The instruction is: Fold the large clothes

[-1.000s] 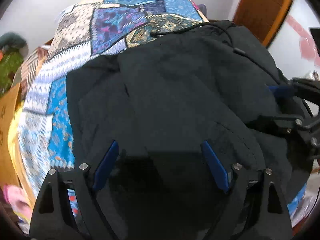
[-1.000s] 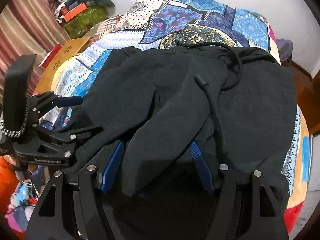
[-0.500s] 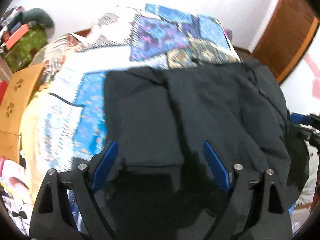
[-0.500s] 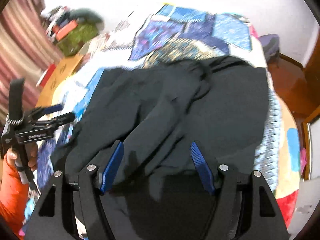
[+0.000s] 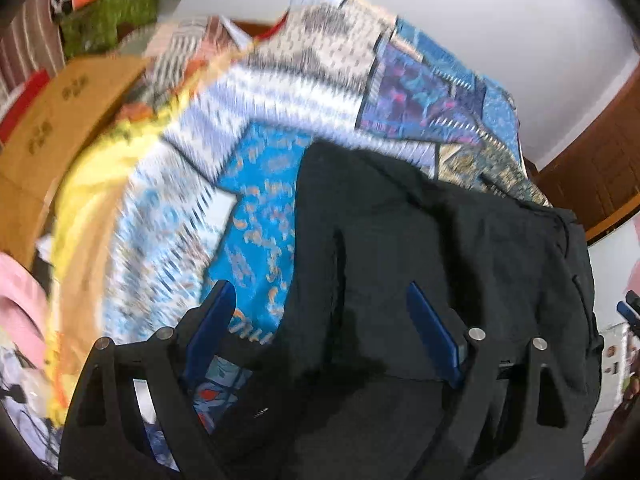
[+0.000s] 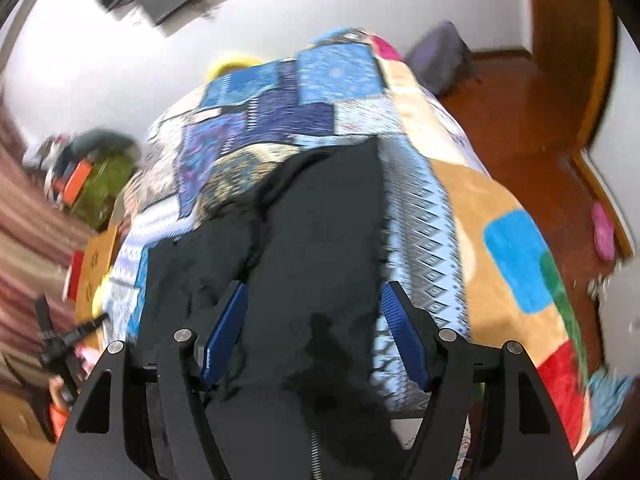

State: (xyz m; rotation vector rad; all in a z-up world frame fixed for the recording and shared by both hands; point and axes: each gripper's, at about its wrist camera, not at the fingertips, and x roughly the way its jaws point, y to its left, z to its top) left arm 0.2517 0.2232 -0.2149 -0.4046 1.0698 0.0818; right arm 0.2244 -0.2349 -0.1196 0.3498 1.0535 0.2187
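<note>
Left wrist view: black garment [image 5: 420,264] lies on the patchwork bedspread [image 5: 260,184], long axis running away from cam toward far end of bed. Left gripper [image 5: 320,320] jaws wide, nothing pinched; garment's left edge sits btwn the pads, bedspread under the left one. Right gripper [image 6: 314,332] also open w/ no grip, straddling the right edge. Each gripper is nearest its own side edge; likely next grab is there.
</note>
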